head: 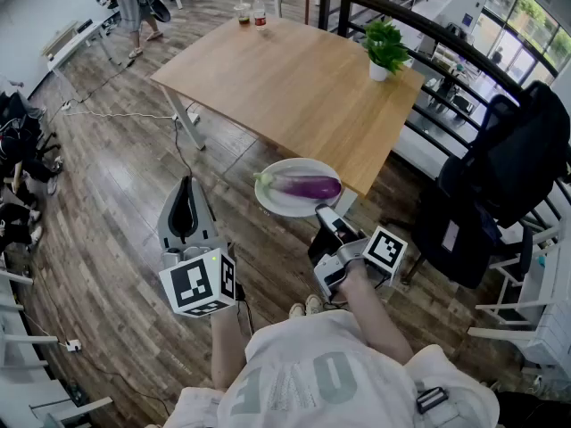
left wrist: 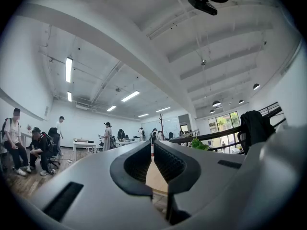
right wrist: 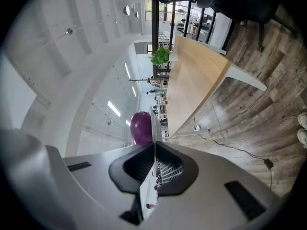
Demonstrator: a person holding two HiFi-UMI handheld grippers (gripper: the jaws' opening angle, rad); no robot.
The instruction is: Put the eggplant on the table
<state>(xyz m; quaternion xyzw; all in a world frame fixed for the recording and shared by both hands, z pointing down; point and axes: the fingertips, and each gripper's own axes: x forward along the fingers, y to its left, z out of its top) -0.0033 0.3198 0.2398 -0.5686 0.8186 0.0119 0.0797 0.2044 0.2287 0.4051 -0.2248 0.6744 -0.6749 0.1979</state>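
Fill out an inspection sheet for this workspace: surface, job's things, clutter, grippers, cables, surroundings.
Surface: wooden table, middle bare; nothing from the job is on it yet.
Job's things: eggplant lies on a white plate, carried in the air by the table's near corner.
Clutter: potted plant at the table's right edge; bottle and cup at its far edge.
Grippers: right gripper shut on the plate's rim; left gripper shut, empty.
Cables: cable across the floor left of the table.
Surroundings: wood floor, railing, dark chair on the right, person by a far desk.
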